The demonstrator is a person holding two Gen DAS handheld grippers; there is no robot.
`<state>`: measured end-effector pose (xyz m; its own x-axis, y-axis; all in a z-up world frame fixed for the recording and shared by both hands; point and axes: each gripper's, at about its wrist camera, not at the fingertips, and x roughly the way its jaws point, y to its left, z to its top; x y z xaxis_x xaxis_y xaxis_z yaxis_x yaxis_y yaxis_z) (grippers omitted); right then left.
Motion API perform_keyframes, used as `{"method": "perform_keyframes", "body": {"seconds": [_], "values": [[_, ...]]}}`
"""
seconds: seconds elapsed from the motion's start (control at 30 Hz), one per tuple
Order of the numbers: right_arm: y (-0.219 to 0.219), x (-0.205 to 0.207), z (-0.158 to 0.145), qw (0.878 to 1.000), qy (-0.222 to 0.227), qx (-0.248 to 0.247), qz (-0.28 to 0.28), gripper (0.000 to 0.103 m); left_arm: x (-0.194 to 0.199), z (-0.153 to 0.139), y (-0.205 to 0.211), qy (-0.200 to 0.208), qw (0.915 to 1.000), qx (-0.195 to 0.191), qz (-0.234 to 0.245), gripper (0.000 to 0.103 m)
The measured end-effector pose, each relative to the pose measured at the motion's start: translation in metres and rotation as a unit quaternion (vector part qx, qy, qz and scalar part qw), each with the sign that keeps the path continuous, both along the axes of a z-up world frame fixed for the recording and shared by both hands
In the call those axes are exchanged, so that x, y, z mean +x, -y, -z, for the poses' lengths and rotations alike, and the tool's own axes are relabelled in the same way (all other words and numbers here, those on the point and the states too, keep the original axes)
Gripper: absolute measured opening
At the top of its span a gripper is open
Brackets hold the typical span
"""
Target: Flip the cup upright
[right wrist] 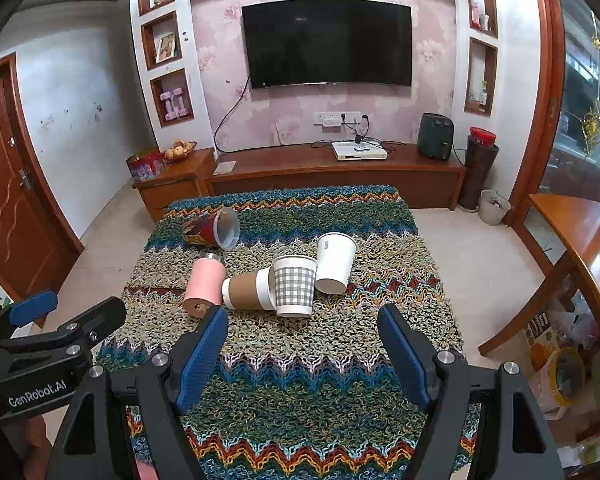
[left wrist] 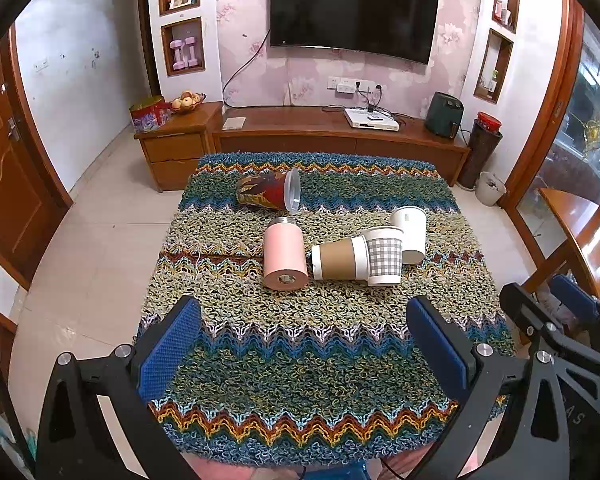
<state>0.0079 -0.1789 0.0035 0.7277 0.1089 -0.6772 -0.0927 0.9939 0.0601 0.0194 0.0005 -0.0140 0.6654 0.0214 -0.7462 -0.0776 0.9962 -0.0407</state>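
Several cups lie on the knitted cloth. A pink tumbler (left wrist: 284, 258) (right wrist: 203, 289) lies with its base toward me. A brown-sleeved paper cup (left wrist: 340, 261) (right wrist: 249, 291) lies on its side. A grey checked cup (left wrist: 385, 256) (right wrist: 295, 286) stands upright in front of it. A white cup (left wrist: 410, 232) (right wrist: 334, 262) lies tilted behind. A red patterned cup (left wrist: 269, 192) (right wrist: 212, 229) lies on its side at the back. My left gripper (left wrist: 302, 342) is open and empty, short of the cups. My right gripper (right wrist: 302, 350) is open and empty, just before the checked cup.
The colourful zigzag cloth (left wrist: 300, 360) covers a small table with tiled floor around it. A wooden TV cabinet (left wrist: 324, 132) stands behind. A wooden table (right wrist: 572, 240) is at the right. The left gripper also shows at the left of the right wrist view (right wrist: 40, 344).
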Motion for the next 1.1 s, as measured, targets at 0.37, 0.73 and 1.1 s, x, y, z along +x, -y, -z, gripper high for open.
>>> {"method": "perform_keyframes", "body": {"seconds": [0.37,0.73,1.1], "values": [[0.001,0.012,0.002,1.0,0.002,0.002,0.002,0.078,0.011,-0.001,-0.002,0.002,1.0,0.003,-0.003,0.102],[-0.001,0.026,0.002,1.0,0.002,-0.001,0.001,0.078,0.023,-0.004,-0.004,0.003,1.0,0.008,-0.002,0.102],[-0.007,0.029,-0.005,1.0,0.013,-0.003,-0.005,0.078,0.024,-0.012,-0.005,0.011,0.9999,0.012,-0.002,0.102]]}}
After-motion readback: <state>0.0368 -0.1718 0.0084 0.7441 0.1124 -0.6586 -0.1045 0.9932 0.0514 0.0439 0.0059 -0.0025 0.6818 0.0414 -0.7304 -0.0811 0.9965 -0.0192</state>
